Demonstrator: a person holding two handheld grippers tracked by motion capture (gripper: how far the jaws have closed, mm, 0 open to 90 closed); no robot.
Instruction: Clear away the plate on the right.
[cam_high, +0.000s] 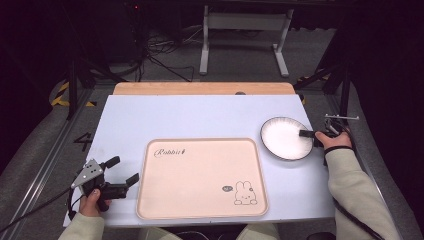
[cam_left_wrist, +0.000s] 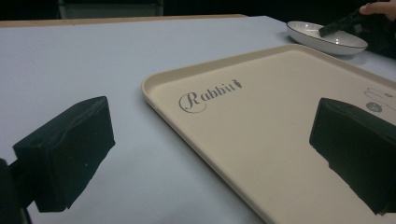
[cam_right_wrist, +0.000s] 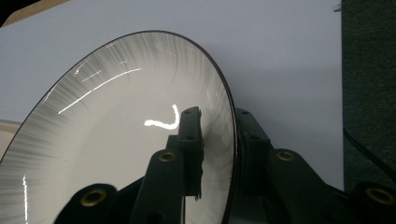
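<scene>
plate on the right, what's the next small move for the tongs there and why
Probably lift the plate slightly and carry it left toward the tray. The right tongs already straddle its rim, one jaw over the inside and one outside, seemingly closed on it. The plate sits on the table just right of the bare tray, while the left tongs wait open beside it.

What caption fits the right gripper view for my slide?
Right gripper closed on the rim of a white plate, one jaw inside, one outside.
</scene>
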